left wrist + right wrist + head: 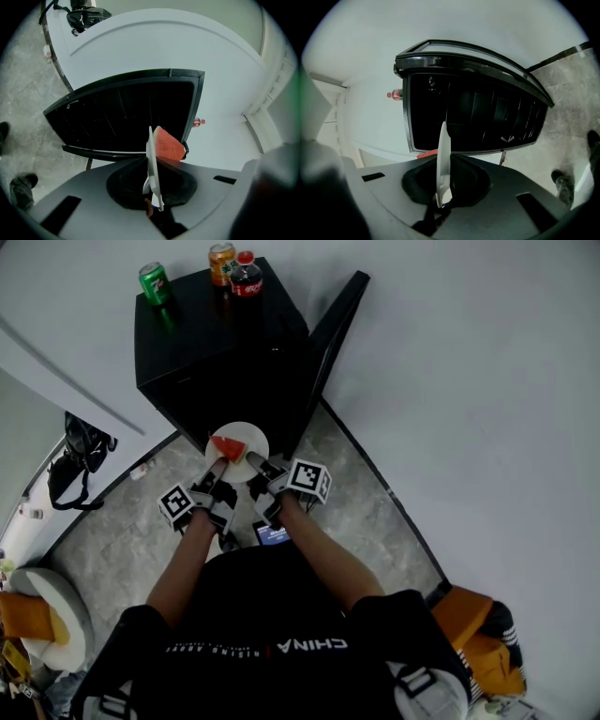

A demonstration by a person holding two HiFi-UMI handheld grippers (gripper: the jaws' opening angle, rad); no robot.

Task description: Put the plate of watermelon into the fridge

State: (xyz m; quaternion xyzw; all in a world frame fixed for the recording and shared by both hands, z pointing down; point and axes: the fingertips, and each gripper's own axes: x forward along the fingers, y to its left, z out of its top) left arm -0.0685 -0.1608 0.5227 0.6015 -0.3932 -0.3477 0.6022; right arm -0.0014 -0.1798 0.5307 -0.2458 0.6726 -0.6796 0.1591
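Observation:
A white plate [246,439] carrying a red watermelon slice [228,447] is held level just in front of the open black mini fridge [220,343], whose door [333,329] stands swung out to the right. My left gripper [217,471] is shut on the plate's near-left rim and my right gripper [255,463] on its near-right rim. In the left gripper view the plate [152,168] shows edge-on between the jaws with the watermelon slice [166,144] on it and the dark fridge interior [131,117] behind. The right gripper view shows the plate [442,159] edge-on before the fridge [473,117].
A green can [155,282], an orange can [221,262] and a red-capped cola bottle [247,276] stand on the fridge top. White walls close in behind and to the right. A black bag [80,460] lies on the stone floor at left.

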